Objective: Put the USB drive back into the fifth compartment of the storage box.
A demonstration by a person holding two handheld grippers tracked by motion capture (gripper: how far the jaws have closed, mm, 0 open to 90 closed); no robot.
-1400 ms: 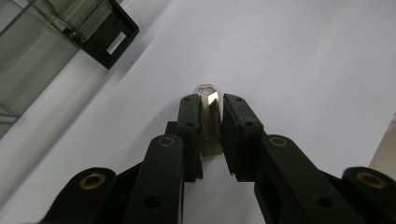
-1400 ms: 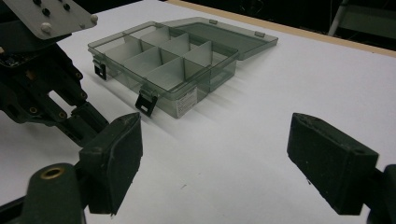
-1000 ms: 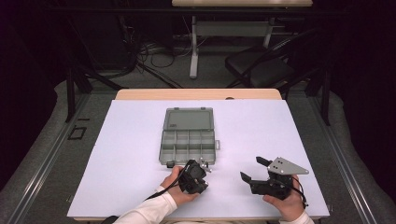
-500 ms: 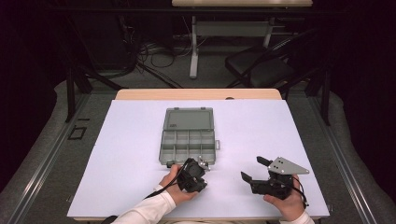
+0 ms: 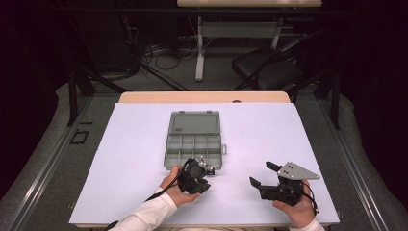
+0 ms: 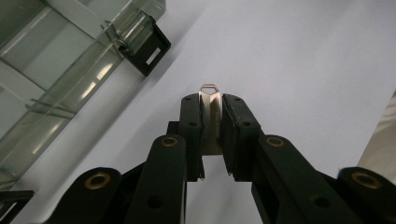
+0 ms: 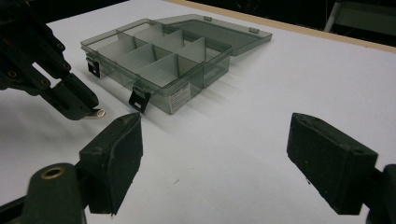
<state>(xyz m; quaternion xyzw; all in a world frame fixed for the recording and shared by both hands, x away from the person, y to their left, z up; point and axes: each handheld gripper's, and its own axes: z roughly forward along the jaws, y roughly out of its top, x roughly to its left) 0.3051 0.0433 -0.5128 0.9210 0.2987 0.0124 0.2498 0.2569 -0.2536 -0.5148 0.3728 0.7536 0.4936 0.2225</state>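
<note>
A: Left gripper?
B: Jaws clamped on a small metal clip, just off the organizer box front latch.
A: Right gripper?
B: Jaws wide, nothing held, bare white tabletop around.
A: Box?
B: Lid open; compartments look empty.

A small shiny metal piece is seen against matt black plastic jaws — the compartment box is glossy, translucent smoky plastic; the table is covered smooth, matt white.

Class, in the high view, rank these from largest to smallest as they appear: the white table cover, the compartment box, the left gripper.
1. white table cover
2. compartment box, lid open
3. left gripper, clearly smallest
</note>
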